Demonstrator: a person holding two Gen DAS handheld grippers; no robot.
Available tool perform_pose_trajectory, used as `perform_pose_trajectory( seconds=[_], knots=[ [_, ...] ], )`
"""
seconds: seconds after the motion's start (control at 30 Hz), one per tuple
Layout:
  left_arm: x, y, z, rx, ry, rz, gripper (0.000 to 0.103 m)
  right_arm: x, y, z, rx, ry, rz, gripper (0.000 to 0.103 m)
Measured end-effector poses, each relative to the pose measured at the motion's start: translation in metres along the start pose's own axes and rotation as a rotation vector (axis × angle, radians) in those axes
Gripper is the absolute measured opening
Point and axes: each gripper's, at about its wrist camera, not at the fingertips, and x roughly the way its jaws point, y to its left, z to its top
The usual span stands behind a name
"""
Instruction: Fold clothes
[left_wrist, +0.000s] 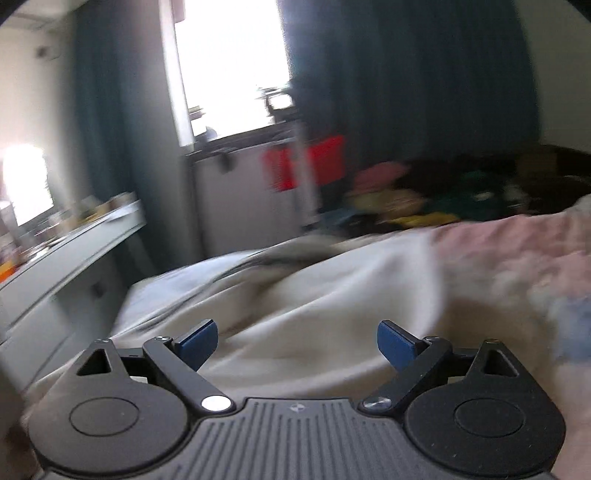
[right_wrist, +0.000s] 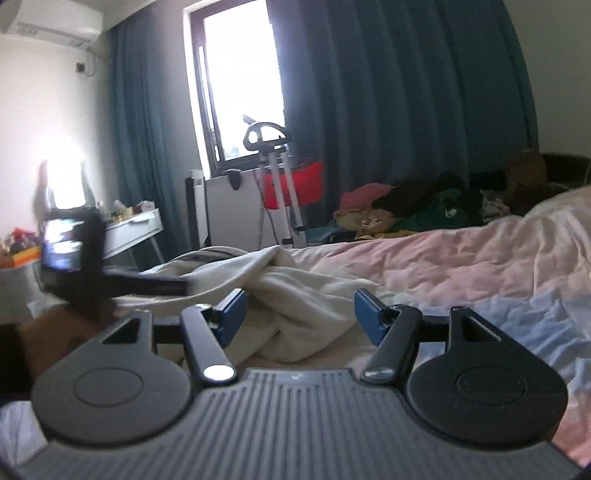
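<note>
My left tongs (left_wrist: 297, 341) spread apart, holding nothing. My right tongs (right_wrist: 299, 315) same, spread and bare. Cream garment (right_wrist: 291, 295) crumpled just ahead on pink bedspread (right_wrist: 461, 266). Clothes pile (right_wrist: 413, 210) far side of bed. Beyond: desk (right_wrist: 129, 229), window (right_wrist: 240, 74), teal curtains (right_wrist: 399, 92).

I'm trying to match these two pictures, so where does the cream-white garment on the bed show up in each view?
Left wrist: the cream-white garment fills the lower middle, blurred, ahead of the open left gripper.
Right wrist: it lies bunched at centre, ahead of the open right gripper.
Shared landmark: the red bag under the window.
</note>
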Motion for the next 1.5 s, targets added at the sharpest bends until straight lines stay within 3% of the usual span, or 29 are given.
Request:
perform_pose_trajectory(
  seconds=[0.2, 0.23, 0.3, 0.37, 0.43, 0.57, 0.7, 0.9, 1.07, 1.27, 1.5],
  knots=[
    [0.086, -0.072, 0.028, 0.137, 0.047, 0.073, 0.090, 0.021, -0.033, -0.010, 0.068, 0.000, -0.001, 0.041],
    [0.100, -0.084, 0.032, 0.160, 0.057, 0.089, 0.083, 0.026, -0.037, -0.013, 0.075, 0.001, 0.005, 0.030],
    [0.129, -0.107, 0.041, 0.208, 0.075, 0.120, 0.059, 0.035, -0.044, -0.019, 0.089, 0.005, 0.018, 0.028],
    [0.144, -0.105, 0.045, 0.183, 0.096, 0.121, 0.017, 0.045, -0.045, -0.025, 0.085, 0.023, 0.020, 0.023],
    [0.132, -0.092, 0.049, 0.110, 0.073, 0.091, 0.005, 0.053, -0.038, -0.030, 0.051, 0.042, 0.037, 0.016],
    [0.066, -0.064, 0.053, 0.054, -0.032, 0.020, 0.003, 0.051, -0.023, -0.033, 0.010, 0.015, 0.050, 0.015],
    [-0.019, -0.032, 0.037, -0.005, -0.092, -0.059, 0.002, 0.042, -0.019, -0.031, 0.051, 0.003, 0.067, 0.015],
    [-0.131, 0.006, -0.030, -0.108, -0.083, -0.174, 0.003, 0.023, -0.044, -0.020, 0.340, 0.026, 0.198, 0.015],
    [-0.154, 0.030, -0.078, -0.217, -0.029, -0.206, 0.003, 0.005, -0.053, -0.018, 0.450, 0.043, 0.233, 0.017],
    [-0.151, 0.039, -0.095, -0.270, 0.011, -0.229, 0.004, 0.009, -0.057, -0.027, 0.612, 0.118, 0.260, 0.017],
    [-0.140, 0.043, -0.094, -0.284, -0.013, -0.233, 0.004, 0.023, -0.035, -0.036, 0.500, 0.152, 0.178, 0.017]
  ],
)
